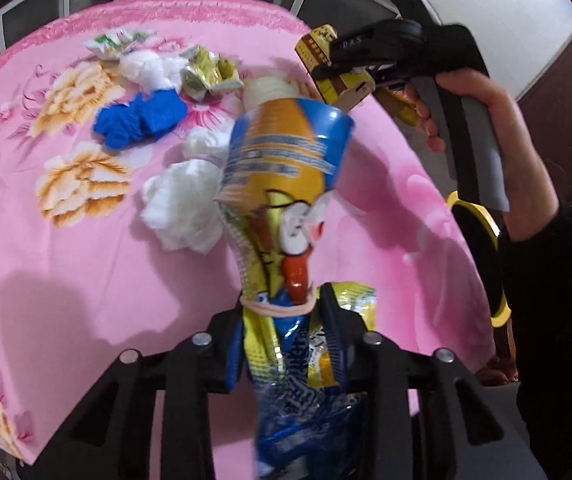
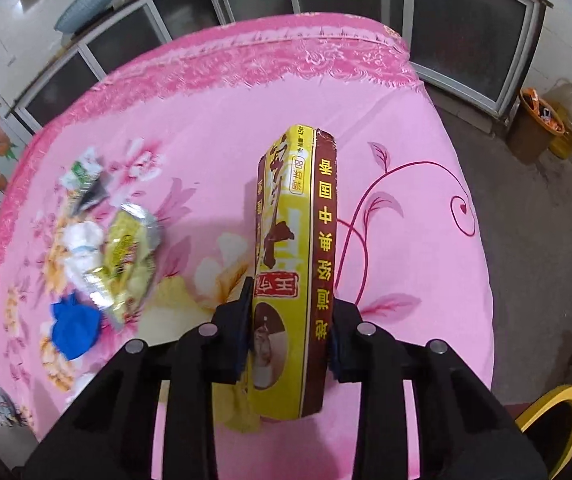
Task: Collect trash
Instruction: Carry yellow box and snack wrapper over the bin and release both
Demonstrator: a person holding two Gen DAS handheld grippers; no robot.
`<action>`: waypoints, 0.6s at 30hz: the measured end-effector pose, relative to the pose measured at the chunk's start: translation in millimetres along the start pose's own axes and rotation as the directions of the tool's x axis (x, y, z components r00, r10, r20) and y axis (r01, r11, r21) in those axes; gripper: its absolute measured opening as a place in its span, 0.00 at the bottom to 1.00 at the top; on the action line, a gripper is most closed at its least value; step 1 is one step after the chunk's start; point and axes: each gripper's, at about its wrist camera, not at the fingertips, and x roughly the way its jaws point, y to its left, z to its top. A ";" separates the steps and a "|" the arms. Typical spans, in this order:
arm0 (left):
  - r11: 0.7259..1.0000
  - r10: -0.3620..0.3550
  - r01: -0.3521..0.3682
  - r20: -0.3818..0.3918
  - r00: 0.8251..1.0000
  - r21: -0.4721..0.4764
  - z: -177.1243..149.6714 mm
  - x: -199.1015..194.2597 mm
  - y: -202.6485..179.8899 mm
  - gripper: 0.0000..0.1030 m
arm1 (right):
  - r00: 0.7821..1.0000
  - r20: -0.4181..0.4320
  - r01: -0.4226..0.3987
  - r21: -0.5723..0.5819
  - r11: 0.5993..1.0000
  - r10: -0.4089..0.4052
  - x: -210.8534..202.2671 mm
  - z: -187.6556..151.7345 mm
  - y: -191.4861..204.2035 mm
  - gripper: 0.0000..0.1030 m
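Left gripper (image 1: 286, 312): jaws clamped on a crumpled snack bag (image 1: 282, 208), blue and yellow, a rubber band round its neck just above the pads. The bag stands up out of the grip, clear of the cloth, its open end flaring toward the far side.

Right gripper (image 2: 290, 320): jaws closed on a flattened yellow and brown carton (image 2: 298, 248), printed with Chinese characters, held edge-up and lifted off the cloth. In the left wrist view the same carton sits in the right gripper at upper right, with the person's right hand (image 1: 486, 112) around the handle and a dark sleeve below it.

Worktop (image 2: 246, 112) covered in a pink floral cloth. Still lying on it, left of both grippers: white tissue wads (image 1: 182, 208), a blue crumpled glove (image 1: 138, 120), a yellow foil wrapper (image 1: 206, 72), a green and white packet (image 1: 118, 42) farthest back.

A yellow-rimmed bin (image 1: 482, 256) with a black inside stands just beside the worktop's right edge. Cabinets with dark glass doors (image 2: 466, 40) run behind. An orange-lined bucket (image 2: 534, 128) and an oil jug (image 2: 570, 108) stand on the floor at far right.
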 end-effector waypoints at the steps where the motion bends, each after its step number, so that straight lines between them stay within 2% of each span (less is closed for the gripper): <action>1: 1.000 -0.003 0.003 0.009 1.000 0.001 -2.7 -6.4 1.6 0.27 | 1.000 0.010 -0.005 0.001 1.000 0.005 -7.0 -2.7 -0.2 0.28; 12: 0.999 -0.020 0.027 0.156 0.988 -0.043 -27.6 -78.9 32.9 0.25 | 0.988 0.102 -0.116 0.005 0.993 0.115 -82.5 -38.0 4.8 0.28; 18: 0.998 0.010 0.002 0.218 0.976 -0.058 -35.4 -107.9 41.5 0.25 | 0.979 0.132 -0.160 0.000 0.987 0.159 -114.2 -60.0 5.1 0.28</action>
